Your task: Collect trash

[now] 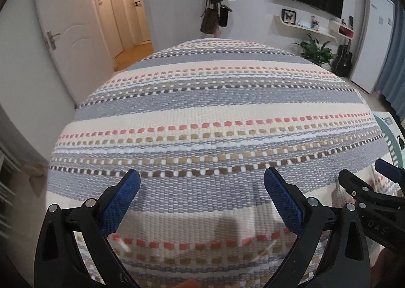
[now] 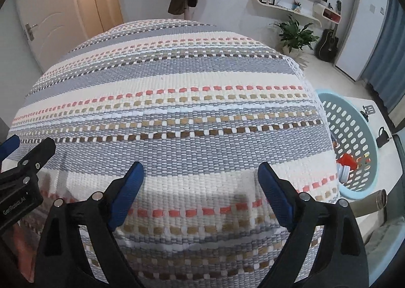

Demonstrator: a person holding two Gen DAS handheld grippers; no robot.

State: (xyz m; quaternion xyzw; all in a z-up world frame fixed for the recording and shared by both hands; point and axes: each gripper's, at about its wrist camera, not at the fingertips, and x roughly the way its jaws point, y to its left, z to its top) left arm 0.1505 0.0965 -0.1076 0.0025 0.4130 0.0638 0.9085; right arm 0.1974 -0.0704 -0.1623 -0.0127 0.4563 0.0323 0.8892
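The left gripper (image 1: 201,188) and right gripper (image 2: 200,179) both gape wide with nothing between them over the striped woven cloth (image 2: 164,101); the left one's body reads "GenROBOT.AI"; red and white trash (image 2: 346,162) lies in the pale-blue perforated plastic basket (image 2: 354,121).

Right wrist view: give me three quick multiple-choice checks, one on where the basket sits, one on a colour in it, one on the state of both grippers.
1. Where is the light blue basket?
A. On the striped tablecloth
B. Beside the table's right edge, lower than the top
C. By the door

2. What colour is the brightest item inside the basket?
A. Red
B. Green
C. Yellow

3. How do the left gripper and right gripper stand?
A. Both shut on trash
B. One holds a cup
C. Both open, nothing between the fingers

Answers: 1 B, the basket shows past the cloth's right edge, below it. 2 A, a red piece lies by a white one. 3 C, only cloth shows between each pair of blue pads.
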